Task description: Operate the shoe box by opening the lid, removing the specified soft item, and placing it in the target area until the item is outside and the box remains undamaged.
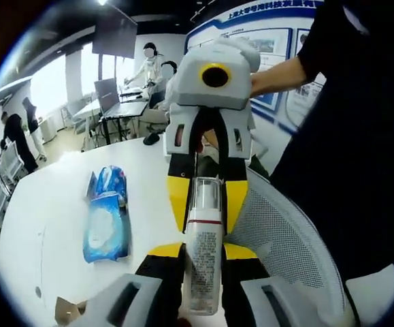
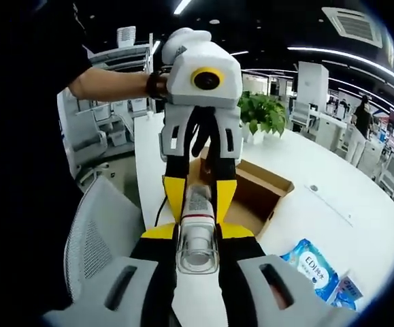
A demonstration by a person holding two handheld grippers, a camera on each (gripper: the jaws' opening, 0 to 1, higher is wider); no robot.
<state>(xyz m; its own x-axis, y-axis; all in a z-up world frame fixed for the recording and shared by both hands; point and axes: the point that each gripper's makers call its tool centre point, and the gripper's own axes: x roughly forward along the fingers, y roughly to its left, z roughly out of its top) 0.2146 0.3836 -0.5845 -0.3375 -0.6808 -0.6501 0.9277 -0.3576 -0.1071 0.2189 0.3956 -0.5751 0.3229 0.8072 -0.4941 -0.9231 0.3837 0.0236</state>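
Note:
A white bottle [image 1: 202, 259] with a red band and a clear cap hangs in the air between my two grippers, which face each other. In the left gripper view my left gripper [image 1: 203, 262] is shut on its printed body, while the right gripper [image 1: 206, 203] clamps the clear cap end from above. Seen from the right gripper view, my right gripper [image 2: 197, 240] is shut on the clear cap of the bottle [image 2: 197, 248] and the left gripper [image 2: 198, 197] grips the far end. Behind them the brown cardboard shoe box [image 2: 261, 187] stands open on the white table [image 2: 333, 204].
Blue wet-wipe packs [image 1: 107, 221] [image 2: 311, 267] lie on the table [image 1: 54, 204]. A grey mesh chair [image 1: 288, 238] [image 2: 91, 235] stands close below the grippers. A person's arm [image 2: 108, 82] holds the left gripper. A potted plant [image 2: 261, 112] sits at the table's far end. People and desks are in the background.

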